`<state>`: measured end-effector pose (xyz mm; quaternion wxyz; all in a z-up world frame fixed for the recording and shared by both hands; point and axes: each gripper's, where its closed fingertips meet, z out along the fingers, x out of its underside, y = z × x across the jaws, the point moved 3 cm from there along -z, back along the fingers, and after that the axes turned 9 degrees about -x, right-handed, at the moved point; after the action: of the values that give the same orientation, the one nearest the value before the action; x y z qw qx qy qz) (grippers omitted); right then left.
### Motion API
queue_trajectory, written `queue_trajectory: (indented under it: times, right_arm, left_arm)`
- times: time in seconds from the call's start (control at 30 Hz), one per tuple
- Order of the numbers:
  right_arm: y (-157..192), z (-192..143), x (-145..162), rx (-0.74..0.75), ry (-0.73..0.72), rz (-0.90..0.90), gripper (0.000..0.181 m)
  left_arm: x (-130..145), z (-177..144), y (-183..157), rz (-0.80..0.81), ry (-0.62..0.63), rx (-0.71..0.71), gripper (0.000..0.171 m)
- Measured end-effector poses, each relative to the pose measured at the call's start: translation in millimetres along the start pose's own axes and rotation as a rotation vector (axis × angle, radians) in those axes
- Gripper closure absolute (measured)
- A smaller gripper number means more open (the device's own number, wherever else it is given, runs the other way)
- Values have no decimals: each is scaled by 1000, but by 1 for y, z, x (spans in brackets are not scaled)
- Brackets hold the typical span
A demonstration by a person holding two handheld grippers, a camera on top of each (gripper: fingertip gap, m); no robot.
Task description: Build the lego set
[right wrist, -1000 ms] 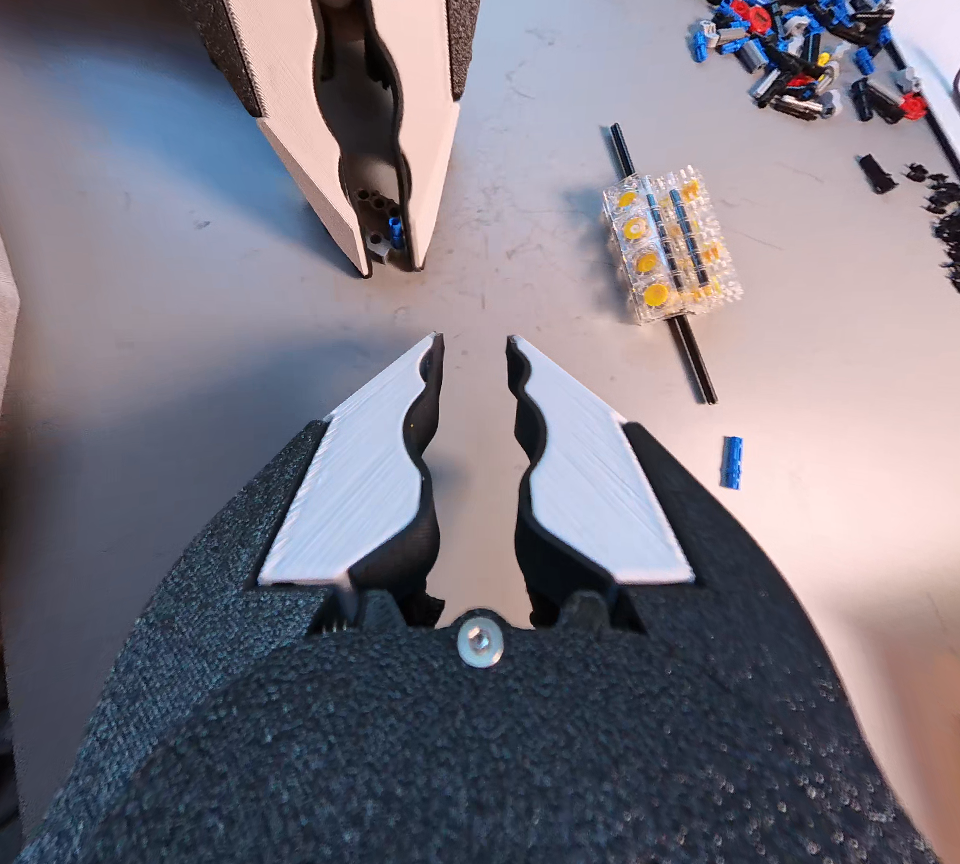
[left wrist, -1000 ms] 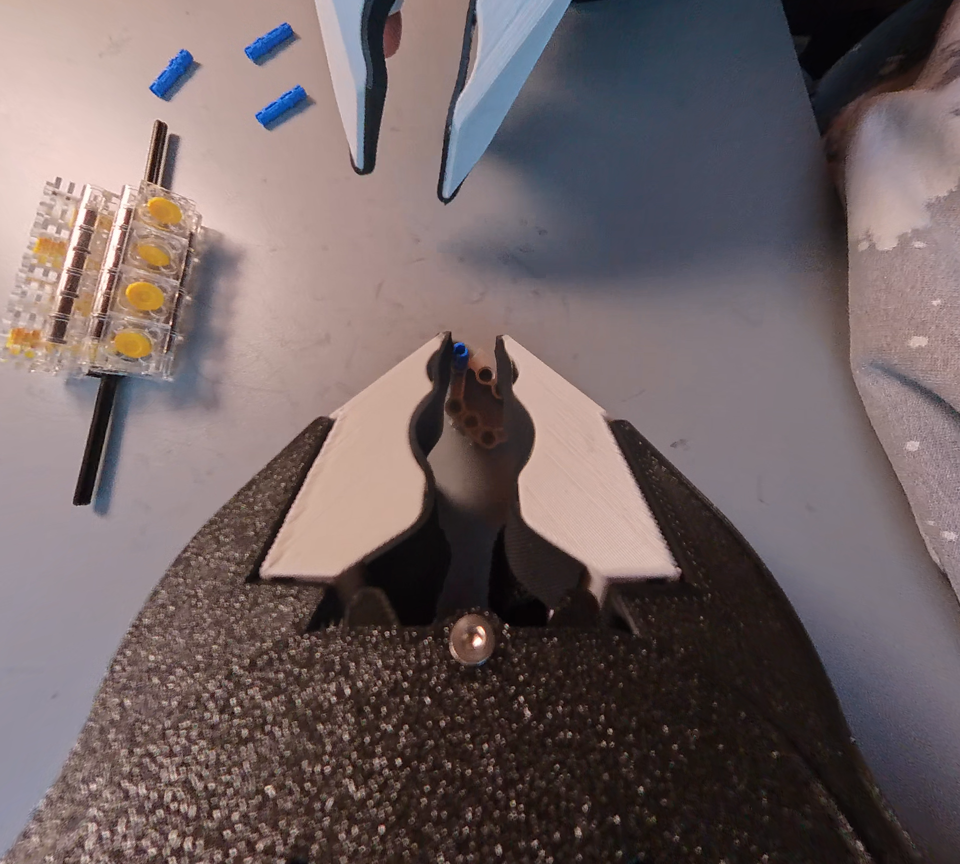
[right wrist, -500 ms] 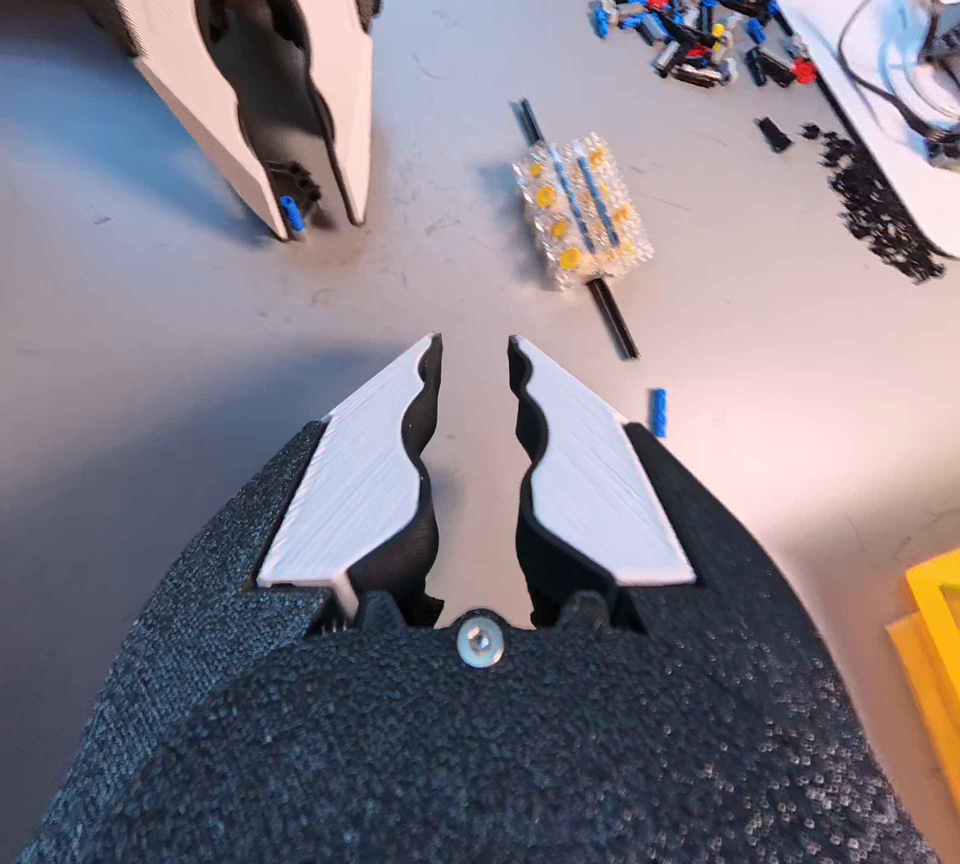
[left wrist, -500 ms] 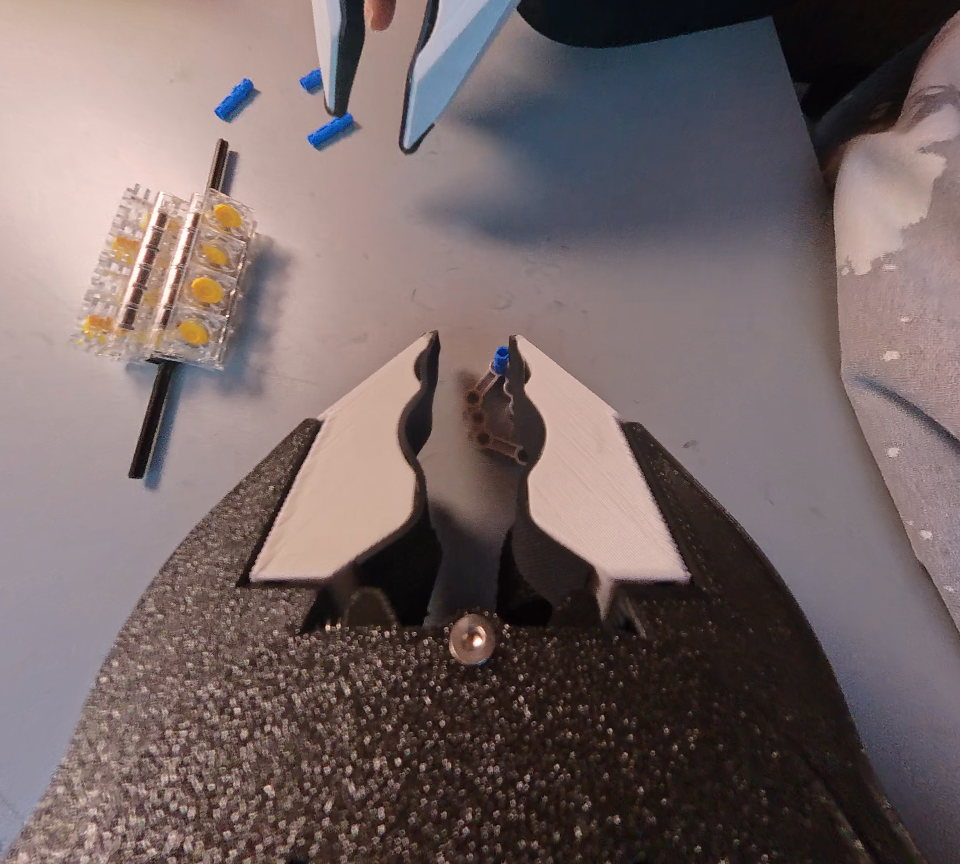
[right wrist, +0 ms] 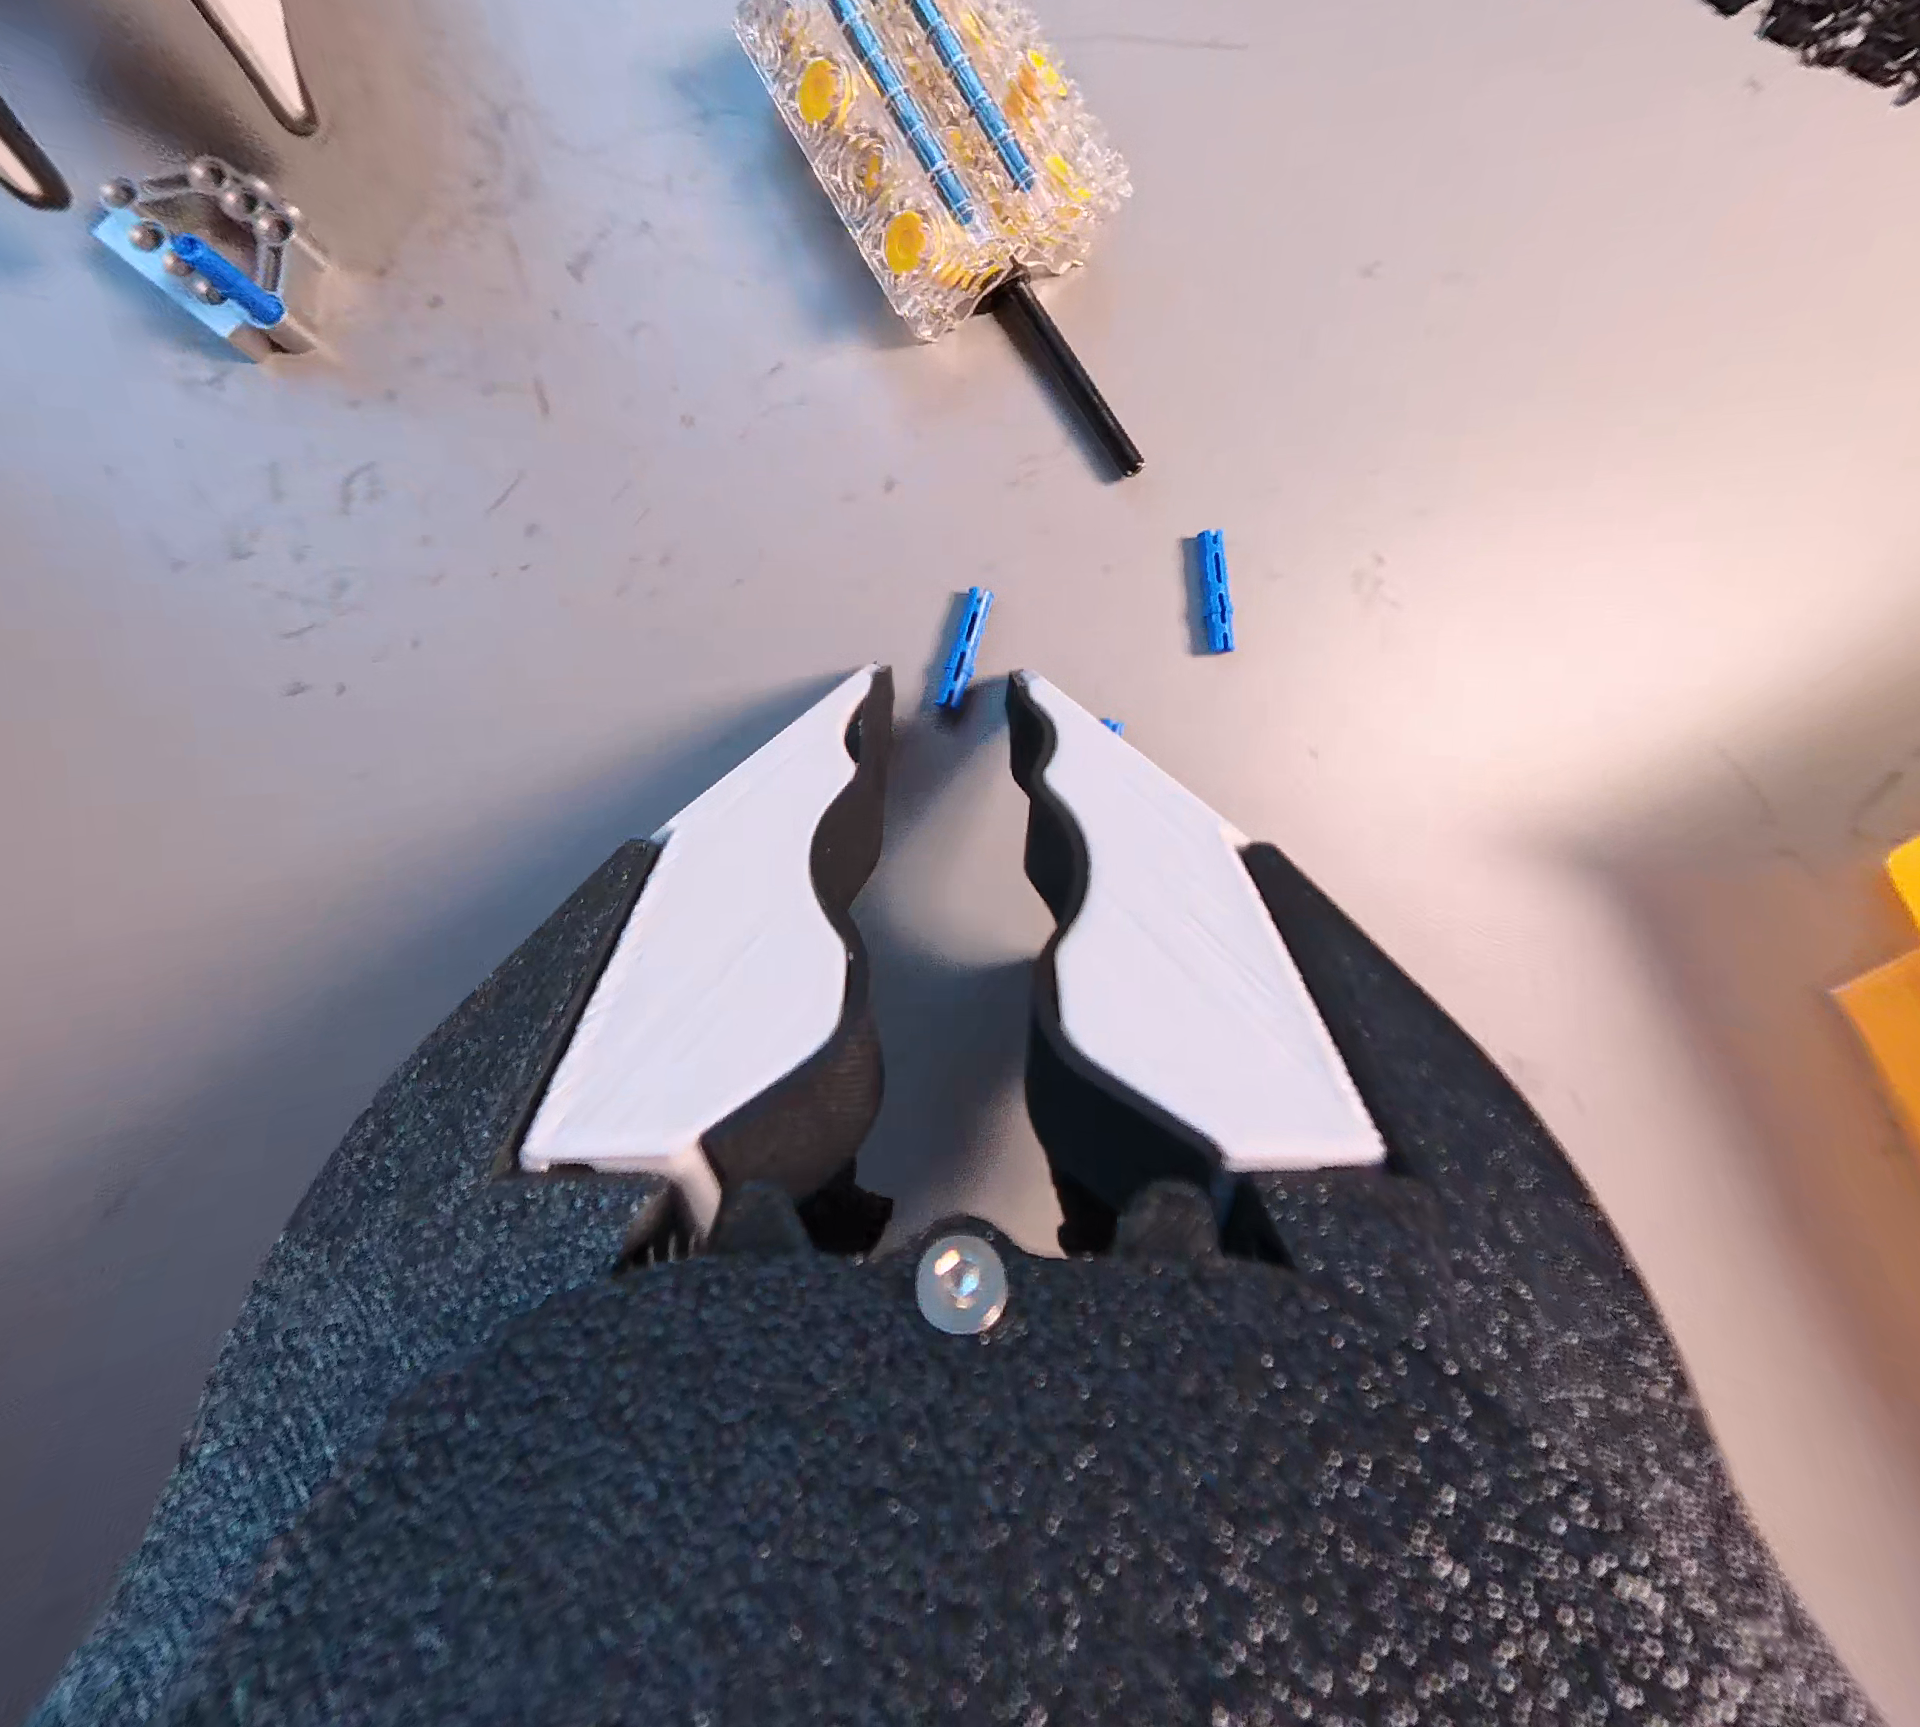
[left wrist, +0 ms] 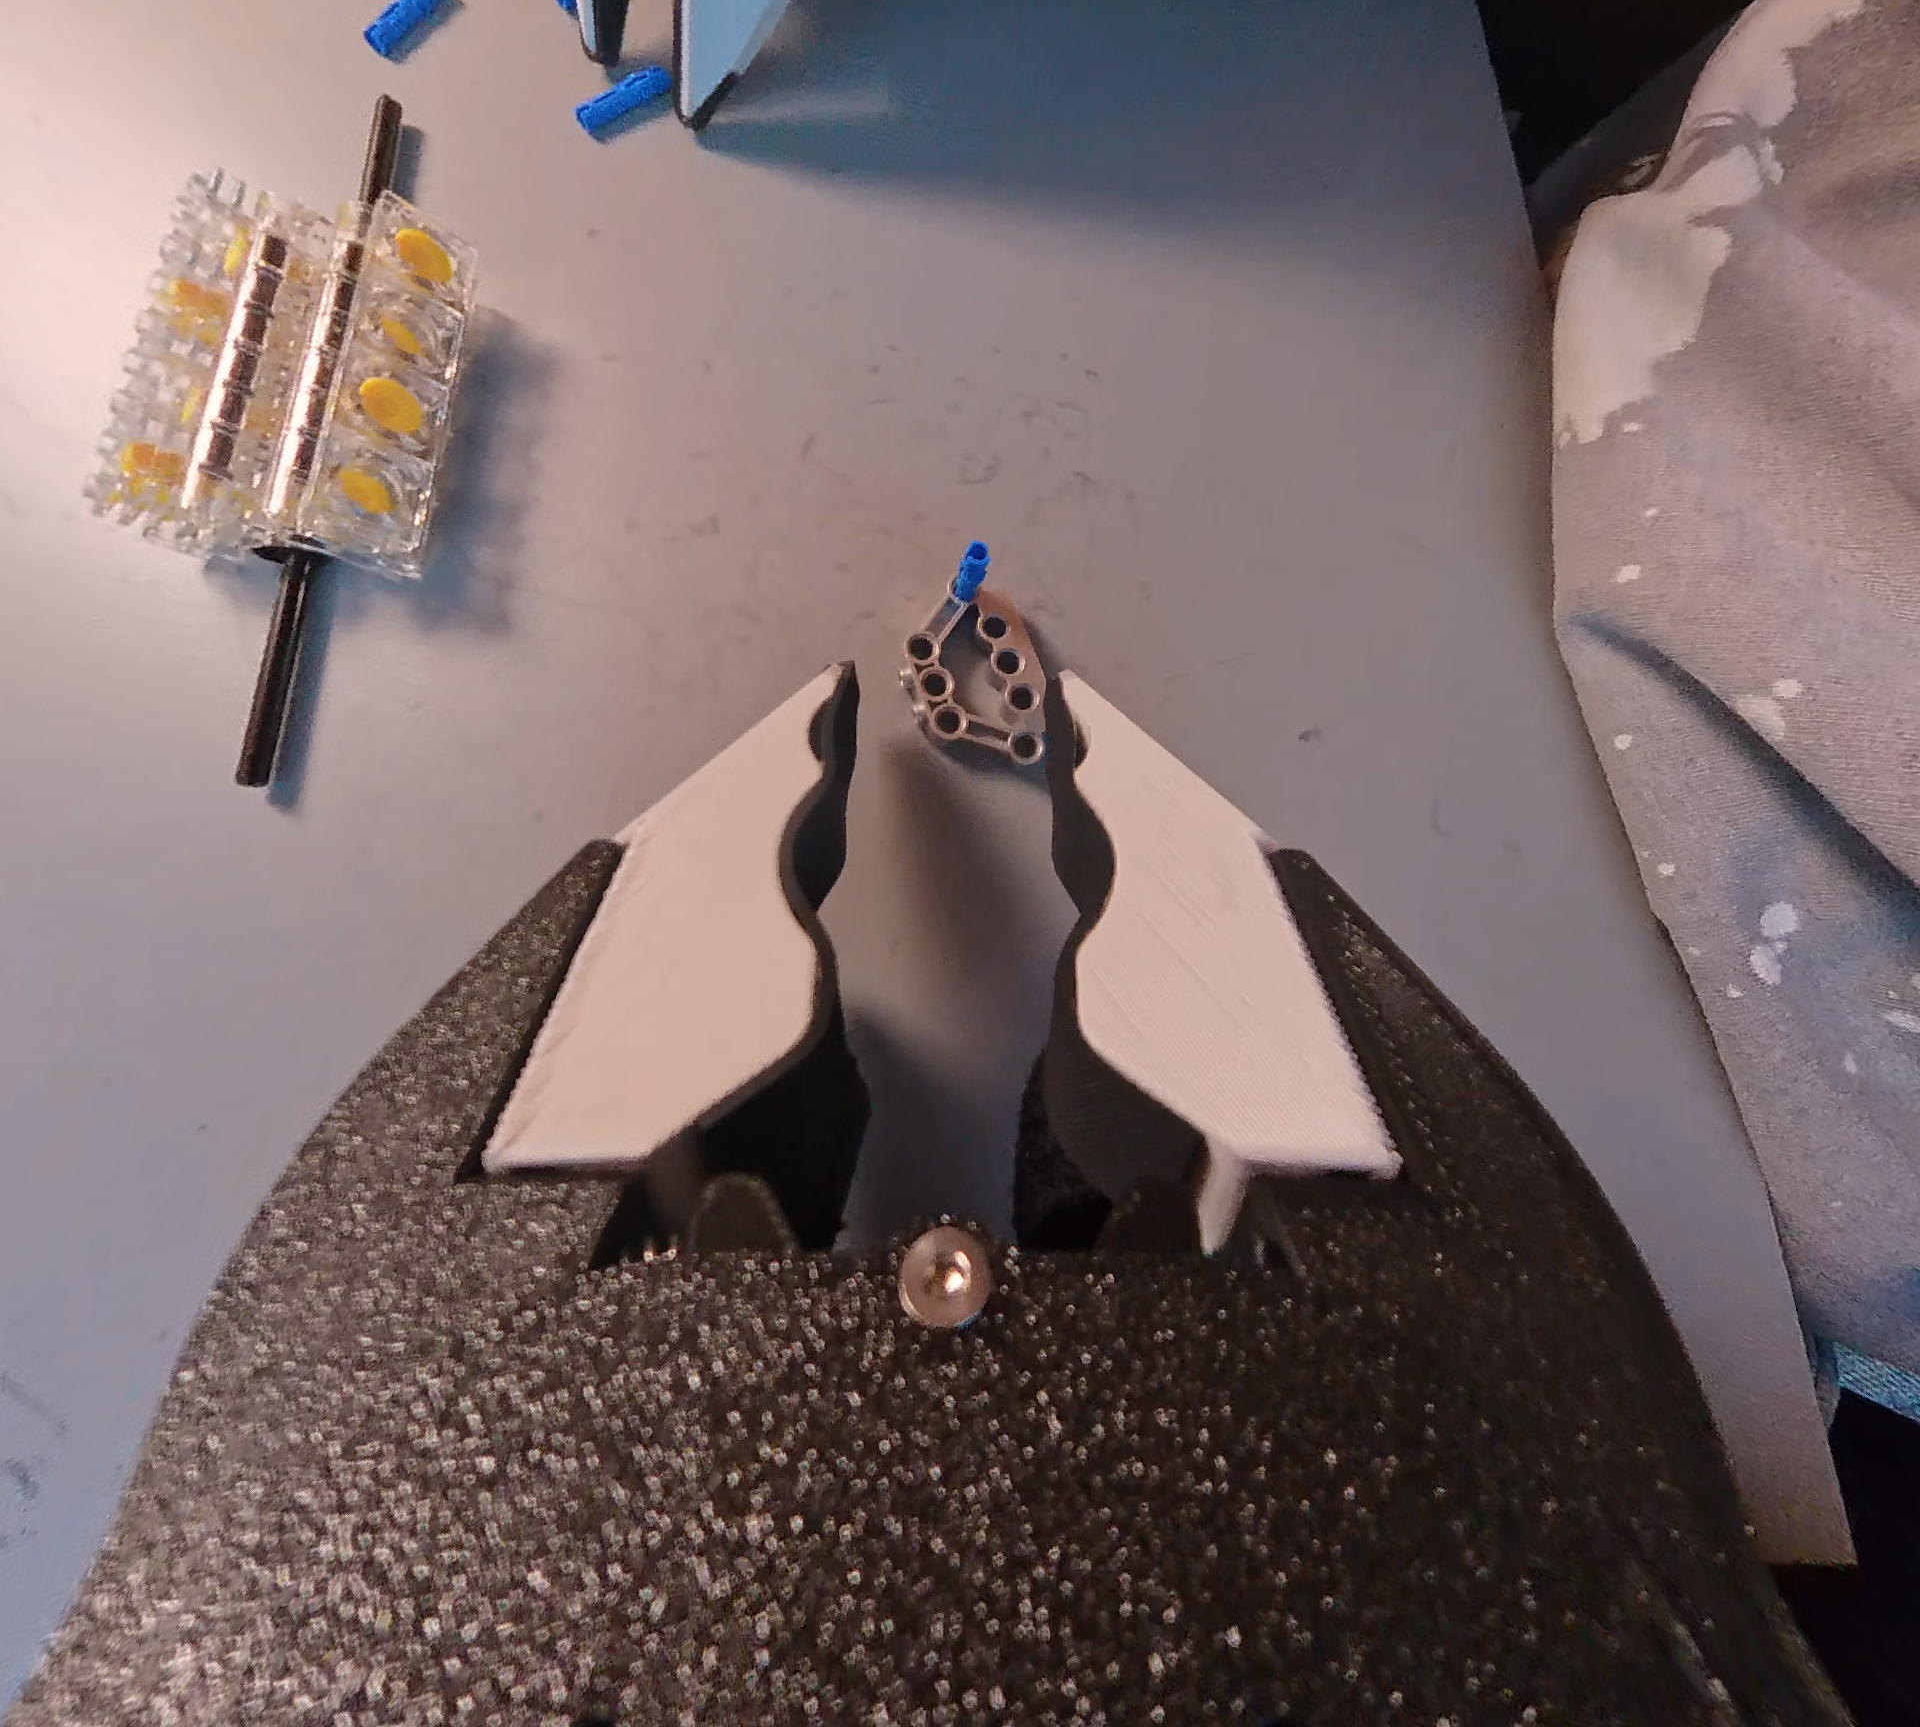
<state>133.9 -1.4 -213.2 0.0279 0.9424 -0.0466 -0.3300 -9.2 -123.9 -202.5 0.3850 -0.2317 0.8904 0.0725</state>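
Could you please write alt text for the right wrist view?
The open right gripper hovers low over a grey table, a small blue pin lying just past its fingers and another blue pin to the right. Farther off lie a clear block with yellow discs on a black rod and a grey holed piece.

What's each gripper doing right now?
Left gripper: open, empty, grey holed piece lying at its tips.
Right gripper: open, empty, blue pin between its tips.

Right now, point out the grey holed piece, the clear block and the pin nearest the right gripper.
grey holed piece (left wrist: 971,685): left wrist view, perforated face.
clear block (right wrist: 930,119): right wrist view, top.
blue pin (right wrist: 963,647): right wrist view, mid-shaft.
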Motion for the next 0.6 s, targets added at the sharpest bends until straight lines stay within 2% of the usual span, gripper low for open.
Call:
queue_trajectory:
  times: [0.1, 0.2, 0.3, 0.5, 0.6]
  right_arm:
    - [-5, 1, -2, 20, 4, -4, 172]
    - [-6, 1, -2, 26, 15, -22, 178]
    - [2, 1, -4, 9, 10, -68, 178]
    - [44, 4, -23, -131, -35, -159, 178]
    - [55, 7, -28, -152, -29, -197, 178]
  left_arm:
    - [6, 4, -1, 15, 44, -8, 139]
    - [3, 9, -7, 23, 36, 22, 143]
    - [2, 16, -7, 35, 33, -1, 162]
    - [-5, 24, -8, 30, 7, -16, 157]
    - [-4, 21, -3, 16, 9, -39, 156]
